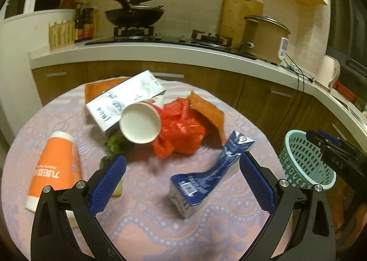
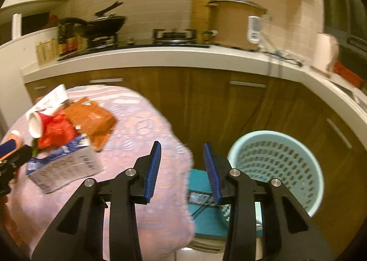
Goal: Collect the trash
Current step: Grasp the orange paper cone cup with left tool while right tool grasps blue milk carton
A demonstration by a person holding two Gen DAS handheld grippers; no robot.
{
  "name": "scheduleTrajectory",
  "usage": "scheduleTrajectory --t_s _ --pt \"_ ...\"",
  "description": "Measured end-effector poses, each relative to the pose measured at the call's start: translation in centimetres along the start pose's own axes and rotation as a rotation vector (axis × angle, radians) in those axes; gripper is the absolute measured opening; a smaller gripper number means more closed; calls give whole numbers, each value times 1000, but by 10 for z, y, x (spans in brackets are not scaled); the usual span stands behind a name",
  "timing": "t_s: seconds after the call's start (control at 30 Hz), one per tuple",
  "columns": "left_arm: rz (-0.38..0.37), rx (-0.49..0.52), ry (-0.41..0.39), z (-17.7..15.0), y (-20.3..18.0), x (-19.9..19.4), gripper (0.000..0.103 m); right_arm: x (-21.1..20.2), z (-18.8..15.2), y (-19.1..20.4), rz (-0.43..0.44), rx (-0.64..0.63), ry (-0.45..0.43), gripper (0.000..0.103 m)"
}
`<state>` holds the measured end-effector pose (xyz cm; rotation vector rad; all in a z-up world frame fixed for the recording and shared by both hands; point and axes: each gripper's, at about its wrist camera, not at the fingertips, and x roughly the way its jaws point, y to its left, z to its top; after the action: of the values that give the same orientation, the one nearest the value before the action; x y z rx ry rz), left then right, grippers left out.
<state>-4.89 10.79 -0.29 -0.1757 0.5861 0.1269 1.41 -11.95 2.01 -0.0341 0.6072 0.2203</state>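
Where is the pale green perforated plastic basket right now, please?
The pale green perforated plastic basket stands on the floor right of the round table, before the wooden cabinets.

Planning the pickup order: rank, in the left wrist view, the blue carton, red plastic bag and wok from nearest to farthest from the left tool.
1. Blue carton, lying between the left tool's fingers.
2. Red plastic bag, mid-table.
3. Wok, on the stove behind.

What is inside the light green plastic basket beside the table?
In the right wrist view, the perforated light green plastic basket shows only its own inner wall; no trash is visible. Its bottom is hidden behind the near rim and the right claw, so I cannot confirm it is empty.
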Motion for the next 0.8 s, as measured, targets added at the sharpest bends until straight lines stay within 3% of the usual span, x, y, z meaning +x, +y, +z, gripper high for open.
scheduleTrajectory --t_s 0.1,0.23,0.43,0.47,0.53,0.7,0.8 --pt "27 -20 -18 2 10 -13 96 2 3 18 89 -2 23 35" --pt "119 -82 -43 -1 42 -39 95 0 -1 49 162 -49 32 35" --pt "238 -151 -17 -9 88 -53 96 -13 -15 101 298 -114 59 36" --pt "244 -161 -7 -11 95 -52 95 -17 -18 113 320 -133 61 37" --pt "240 -178 11 -14 104 -50 95 -21 -24 133 347 -165 71 52" --pt "237 -177 29 -22 107 -46 95 -21 -33 166 376 -216 90 57" --pt "236 -185 44 -24 111 -40 95 -10 -36 177 338 -240 113 57"
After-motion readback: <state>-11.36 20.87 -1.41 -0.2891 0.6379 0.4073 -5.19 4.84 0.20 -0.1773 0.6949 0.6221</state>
